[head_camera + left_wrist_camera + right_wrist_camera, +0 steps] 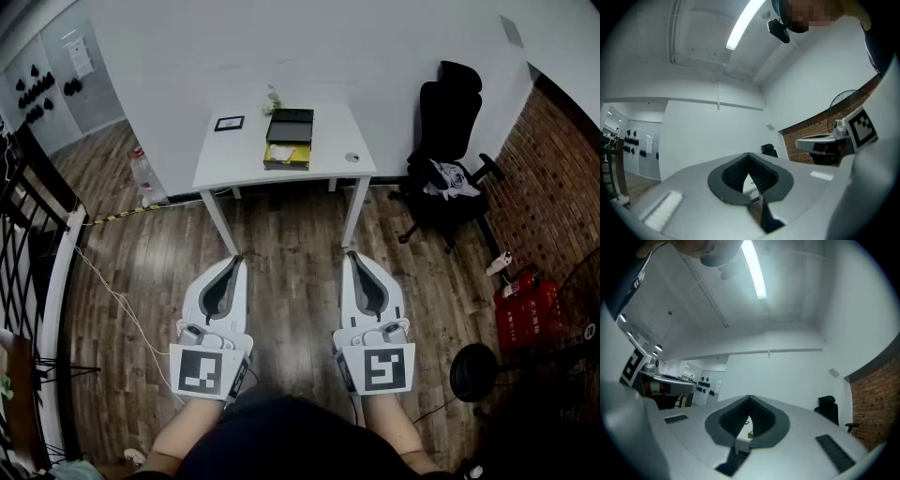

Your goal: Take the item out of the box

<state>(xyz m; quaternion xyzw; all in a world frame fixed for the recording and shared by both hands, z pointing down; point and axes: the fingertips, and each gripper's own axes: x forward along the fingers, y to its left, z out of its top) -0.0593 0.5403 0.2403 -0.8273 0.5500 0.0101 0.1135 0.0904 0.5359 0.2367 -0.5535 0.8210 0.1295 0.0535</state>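
White table point(246, 157) with a black-and-yellow box point(289, 141)

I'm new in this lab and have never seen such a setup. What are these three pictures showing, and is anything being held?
There is no robot here. A person stands on a wooden floor holding a left hand-held gripper and a right hand-held gripper. Each is a two-jaw clamp with a marker cube. The top-down picture comes from a camera on the person's head. The other two come from cameras riding on each gripper, looking along its jaws. Ahead stands a white table carrying a box, apparently open with yellow showing, and a small dark frame. Both grippers' jaws are together and hold nothing, well short of the table.
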